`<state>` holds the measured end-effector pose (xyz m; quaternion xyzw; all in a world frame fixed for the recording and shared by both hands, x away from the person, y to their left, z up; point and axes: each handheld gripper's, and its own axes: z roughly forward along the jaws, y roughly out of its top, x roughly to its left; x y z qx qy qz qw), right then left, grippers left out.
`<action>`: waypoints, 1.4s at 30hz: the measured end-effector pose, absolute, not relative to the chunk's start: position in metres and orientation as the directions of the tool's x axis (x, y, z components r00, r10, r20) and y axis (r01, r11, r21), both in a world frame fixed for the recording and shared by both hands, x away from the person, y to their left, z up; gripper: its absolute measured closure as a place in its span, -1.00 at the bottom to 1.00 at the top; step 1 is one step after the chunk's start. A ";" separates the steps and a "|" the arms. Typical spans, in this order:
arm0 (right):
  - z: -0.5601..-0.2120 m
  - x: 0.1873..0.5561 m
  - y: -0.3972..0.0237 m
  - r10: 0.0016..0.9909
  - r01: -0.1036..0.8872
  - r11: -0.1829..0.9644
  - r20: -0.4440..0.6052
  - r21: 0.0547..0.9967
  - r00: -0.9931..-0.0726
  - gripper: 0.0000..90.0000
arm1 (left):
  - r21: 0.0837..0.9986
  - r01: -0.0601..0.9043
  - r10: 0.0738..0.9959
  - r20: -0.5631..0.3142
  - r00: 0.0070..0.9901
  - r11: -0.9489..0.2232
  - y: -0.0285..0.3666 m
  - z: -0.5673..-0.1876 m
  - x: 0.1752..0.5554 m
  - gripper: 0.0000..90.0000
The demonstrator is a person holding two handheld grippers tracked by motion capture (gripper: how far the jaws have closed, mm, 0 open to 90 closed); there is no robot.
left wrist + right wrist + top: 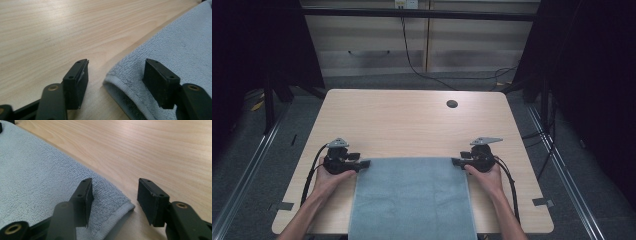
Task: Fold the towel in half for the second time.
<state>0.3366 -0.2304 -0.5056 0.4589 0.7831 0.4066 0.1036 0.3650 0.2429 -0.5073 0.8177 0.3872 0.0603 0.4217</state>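
Pale wood-grain bench (412,122), smooth and matte, rounded at the corners, with a small dark round hole (452,104) toward the far right; on the near middle of it a grey-blue terry towel (412,200), nubbly looped pile, laid flat as a long rectangle, far edge straight between the two hands, near end running off the front edge of the bench; hemmed border with visible stitching, far left corner (110,81) rolled up slightly thick and soft, far right corner (128,206) lying flatter and rounded. Left tongs (362,164) at the towel's far left corner, held in the left hand (329,180); blocky black jaws with ribbed pads, spread wide, one over bare wood, the other above the cloth, the corner lying loose between them and not pinched. Right tongs (457,162) at the far right corner, held in the right hand (484,177); likewise spread, one jaw over the towel, the other over bare bench, corner between them, nothing gripped.
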 end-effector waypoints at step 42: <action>-0.385 0.393 -0.237 0.818 0.437 0.090 0.183 0.895 -0.545 0.88 | 0.896 0.438 0.664 -0.282 0.692 -0.076 0.240 -0.388 0.433 0.87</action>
